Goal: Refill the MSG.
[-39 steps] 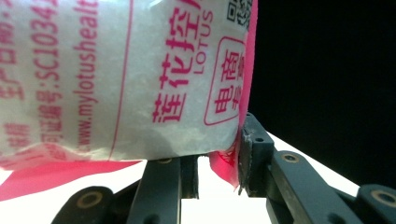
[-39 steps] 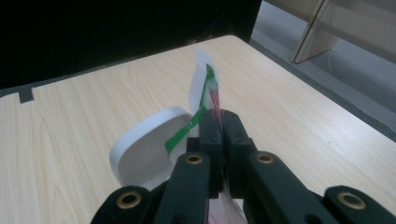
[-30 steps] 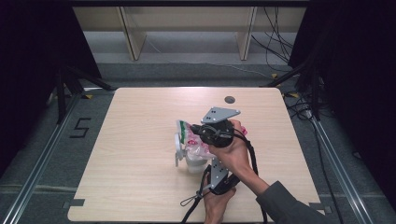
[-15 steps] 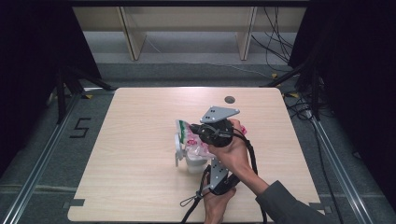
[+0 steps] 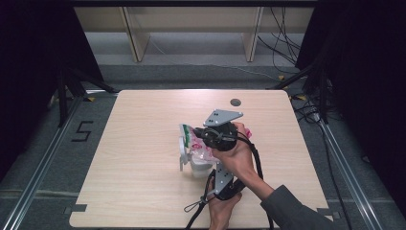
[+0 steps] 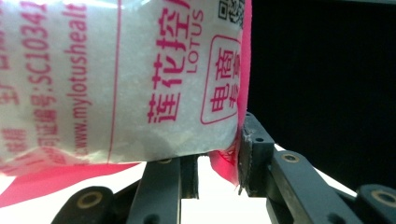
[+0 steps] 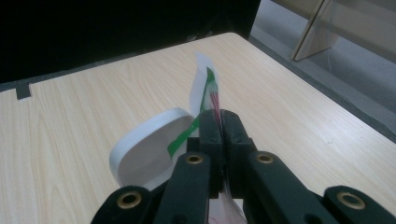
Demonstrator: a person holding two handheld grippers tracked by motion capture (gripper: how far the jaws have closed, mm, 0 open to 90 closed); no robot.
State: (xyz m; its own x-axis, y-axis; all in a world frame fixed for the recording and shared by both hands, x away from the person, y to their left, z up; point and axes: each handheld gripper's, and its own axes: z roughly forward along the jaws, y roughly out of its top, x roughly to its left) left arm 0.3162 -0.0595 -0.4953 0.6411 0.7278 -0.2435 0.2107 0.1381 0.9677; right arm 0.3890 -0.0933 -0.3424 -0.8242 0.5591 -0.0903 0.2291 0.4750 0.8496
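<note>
A bag of white sugar [image 5: 191, 139] with pink and green print hangs tilted over a white container [image 5: 197, 168] whose lid [image 5: 182, 157] stands up, near the table's middle. My right gripper [image 5: 197, 136] is shut on the bag's flat top edge [image 7: 205, 84], and the white container [image 7: 149, 144] lies just below it. From below, my left gripper [image 5: 213, 163] reaches up to the bag's lower end. In the left gripper view the bag [image 6: 116, 84] bulges over the jaws of the left gripper [image 6: 219, 163], and its pink corner is pinched against the right pad [image 6: 245, 161].
The wooden table [image 5: 143, 124] has a small dark hole [image 5: 235, 102] near its far edge. Both forearms come in at the bottom right. Cables [image 5: 198, 208] trail off the front edge. Shelving legs [image 5: 136, 36] stand beyond the table.
</note>
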